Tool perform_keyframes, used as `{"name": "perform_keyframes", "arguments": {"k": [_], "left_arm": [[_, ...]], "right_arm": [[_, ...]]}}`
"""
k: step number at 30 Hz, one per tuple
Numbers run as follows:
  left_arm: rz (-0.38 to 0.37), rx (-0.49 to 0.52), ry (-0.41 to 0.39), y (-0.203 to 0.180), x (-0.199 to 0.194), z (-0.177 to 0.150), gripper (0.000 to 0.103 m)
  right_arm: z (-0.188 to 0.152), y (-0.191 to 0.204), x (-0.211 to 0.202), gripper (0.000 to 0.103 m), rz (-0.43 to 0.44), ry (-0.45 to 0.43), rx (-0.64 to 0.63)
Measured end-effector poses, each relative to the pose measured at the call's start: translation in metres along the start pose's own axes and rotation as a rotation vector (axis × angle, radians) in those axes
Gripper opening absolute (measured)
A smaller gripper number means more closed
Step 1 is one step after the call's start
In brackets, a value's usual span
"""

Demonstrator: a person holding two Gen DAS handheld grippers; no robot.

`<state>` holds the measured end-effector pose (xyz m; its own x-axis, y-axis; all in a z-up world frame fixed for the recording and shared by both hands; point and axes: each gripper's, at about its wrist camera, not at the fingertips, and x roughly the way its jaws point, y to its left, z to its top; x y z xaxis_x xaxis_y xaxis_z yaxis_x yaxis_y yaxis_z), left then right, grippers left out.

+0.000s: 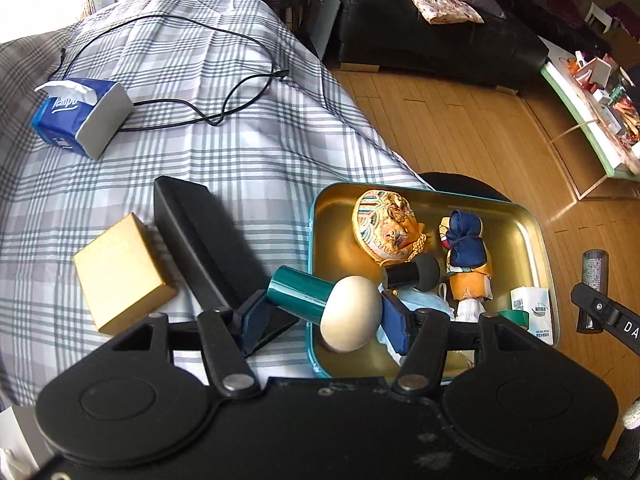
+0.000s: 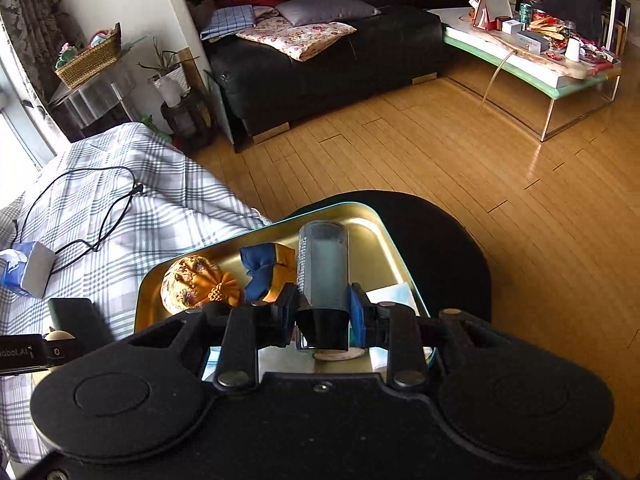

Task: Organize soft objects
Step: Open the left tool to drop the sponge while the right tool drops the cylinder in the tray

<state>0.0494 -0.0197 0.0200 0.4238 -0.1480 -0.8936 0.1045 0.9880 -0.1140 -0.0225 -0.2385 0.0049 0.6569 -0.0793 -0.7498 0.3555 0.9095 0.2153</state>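
Left wrist view, nearest the lens: the left claw (image 1: 325, 314) is closed part-way on a powder puff (image 1: 350, 312) with a cream, rounded head and a teal cylindrical handle, its blue pads pressing the head from either side. The puff hangs over the near left corner of a teal tin box (image 1: 536, 232) with a gold inside. In the tin lie a round embroidered pouch (image 1: 386, 222), a small doll in navy and orange cloth (image 1: 466, 252), a black-handled sponge applicator (image 1: 412, 272), a light blue cloth (image 1: 420, 304) and a white tissue packet (image 1: 530, 304). Just left of the tin, on the plaid bed cover (image 1: 240, 140), rest a black flat case (image 1: 200, 236) and a gold box (image 1: 120, 272), which touches the case. Farther up the bed sit a blue tissue pack (image 1: 80, 116) and a looped black cable (image 1: 224, 92).

Right wrist view: the right claw (image 2: 323, 312) is clamped tight on a dark cylindrical bottle (image 2: 323, 268) with a black cap, held upright-looking along the fingers above the tin's right part. Beyond lie wooden floor (image 2: 440, 152), a black sofa (image 2: 320, 64) with cushions, and a low table (image 2: 552, 72) crowded with small items
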Motion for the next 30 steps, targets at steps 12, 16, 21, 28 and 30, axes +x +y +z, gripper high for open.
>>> {"name": "perform_keyframes", "arguments": {"k": [12, 16, 21, 28, 30], "left_arm": [[0.053, 0.032, 0.061, -0.021, 0.058, 0.017, 0.067], [0.05, 0.032, 0.065, -0.021, 0.065, 0.019, 0.075], [0.056, 0.034, 0.071, -0.021, 0.07, 0.019, 0.077], [0.063, 0.044, 0.051, -0.022, 0.063, 0.015, 0.08], [0.069, 0.048, 0.035, -0.023, 0.057, 0.014, 0.081]], "right_arm": [[0.016, 0.009, 0.033, 0.03, -0.032, 0.001, -0.05], [0.019, 0.007, 0.042, 0.03, -0.04, 0.015, -0.048], [0.02, 0.007, 0.048, 0.034, -0.046, 0.023, -0.055], [0.015, 0.007, 0.044, 0.034, -0.069, 0.015, -0.063], [0.013, 0.008, 0.041, 0.034, -0.076, 0.009, -0.066]]}}
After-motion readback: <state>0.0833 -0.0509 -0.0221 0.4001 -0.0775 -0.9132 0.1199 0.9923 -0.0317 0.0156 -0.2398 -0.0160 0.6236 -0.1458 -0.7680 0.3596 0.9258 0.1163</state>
